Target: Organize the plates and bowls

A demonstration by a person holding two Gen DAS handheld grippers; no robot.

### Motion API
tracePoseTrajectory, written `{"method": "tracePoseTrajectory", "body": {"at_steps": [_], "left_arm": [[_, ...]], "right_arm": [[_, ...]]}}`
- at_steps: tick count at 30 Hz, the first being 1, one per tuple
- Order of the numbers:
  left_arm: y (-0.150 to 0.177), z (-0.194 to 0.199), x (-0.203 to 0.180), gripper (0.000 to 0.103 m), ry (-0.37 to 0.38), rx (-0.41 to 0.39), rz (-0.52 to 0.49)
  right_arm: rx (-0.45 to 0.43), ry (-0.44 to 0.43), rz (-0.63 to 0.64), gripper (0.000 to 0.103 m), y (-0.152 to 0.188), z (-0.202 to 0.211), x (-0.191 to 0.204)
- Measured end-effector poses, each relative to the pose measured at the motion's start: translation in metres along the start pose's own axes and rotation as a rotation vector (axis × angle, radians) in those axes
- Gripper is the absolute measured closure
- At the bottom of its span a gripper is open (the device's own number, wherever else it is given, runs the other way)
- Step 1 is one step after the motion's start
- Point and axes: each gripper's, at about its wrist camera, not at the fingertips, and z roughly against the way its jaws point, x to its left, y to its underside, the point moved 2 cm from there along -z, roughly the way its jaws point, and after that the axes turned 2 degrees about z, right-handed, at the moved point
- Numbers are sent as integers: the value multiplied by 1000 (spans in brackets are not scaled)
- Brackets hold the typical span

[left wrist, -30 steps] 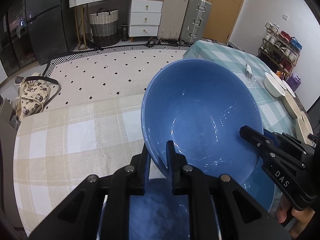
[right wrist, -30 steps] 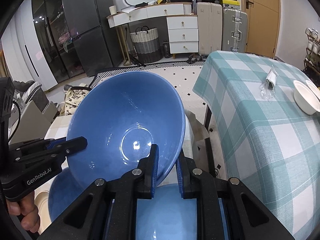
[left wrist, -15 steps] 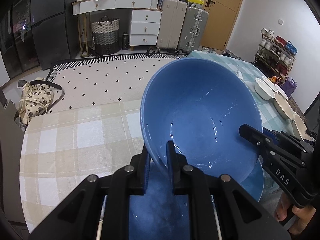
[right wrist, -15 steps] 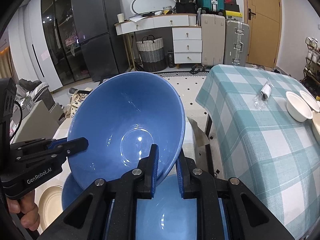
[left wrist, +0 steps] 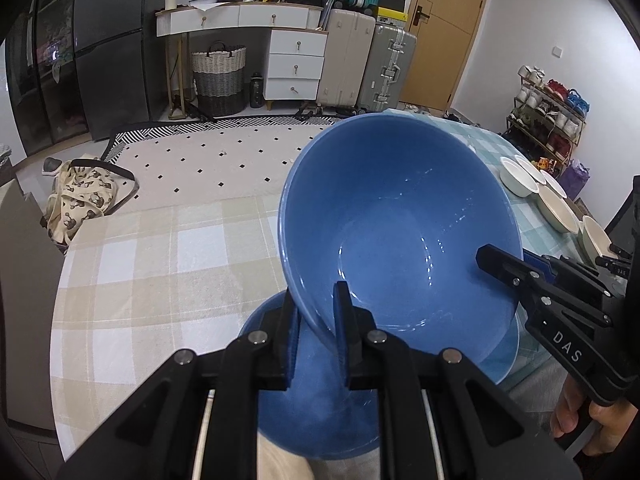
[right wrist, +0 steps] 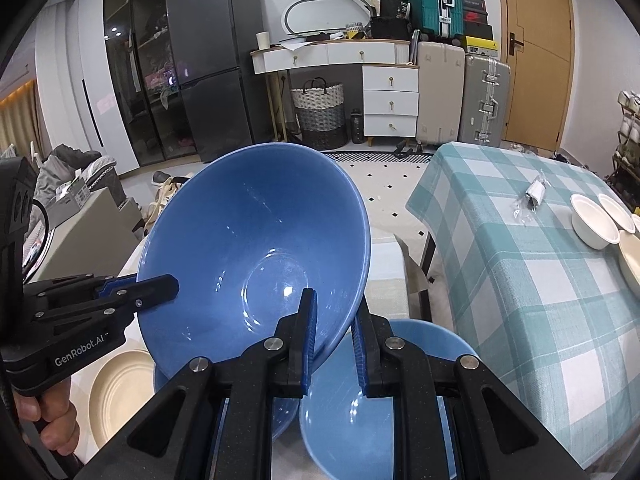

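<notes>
A large blue bowl [left wrist: 400,216] [right wrist: 256,240] hangs tilted in the air, its inside facing both cameras. My left gripper [left wrist: 316,308] is shut on its near rim, one finger inside and one outside. My right gripper [right wrist: 334,312] is shut on the rim at the other side. Each gripper shows in the other's view: the right one [left wrist: 496,260] at the bowl's right edge, the left one [right wrist: 164,284] at its left edge. Below the lifted bowl lie more blue bowls [left wrist: 320,416] [right wrist: 360,412] and a cream plate [right wrist: 116,396].
A beige checked tablecloth [left wrist: 160,264] covers the table under the bowls. To the right stands a teal checked table [right wrist: 520,280] with white bowls [right wrist: 592,224] [left wrist: 518,176], cream dishes [left wrist: 556,208] and a small plastic packet [right wrist: 532,196]. A person's hands hold both gripper handles.
Both grippers have risen with the large blue bowl still gripped. The lower blue bowls and the cream plate now show more fully beneath it.
</notes>
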Motion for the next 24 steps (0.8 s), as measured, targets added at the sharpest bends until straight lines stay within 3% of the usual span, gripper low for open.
{"method": "tracePoseTrajectory", "body": {"at_steps": [13,24], "left_arm": [[32,16,21,89,-18,11,20],[52,14,24,89,-39,35,14]], "right_arm": [[45,-22,86,85,25,6,38],[94,-53,94,85,44,-3,46]]}}
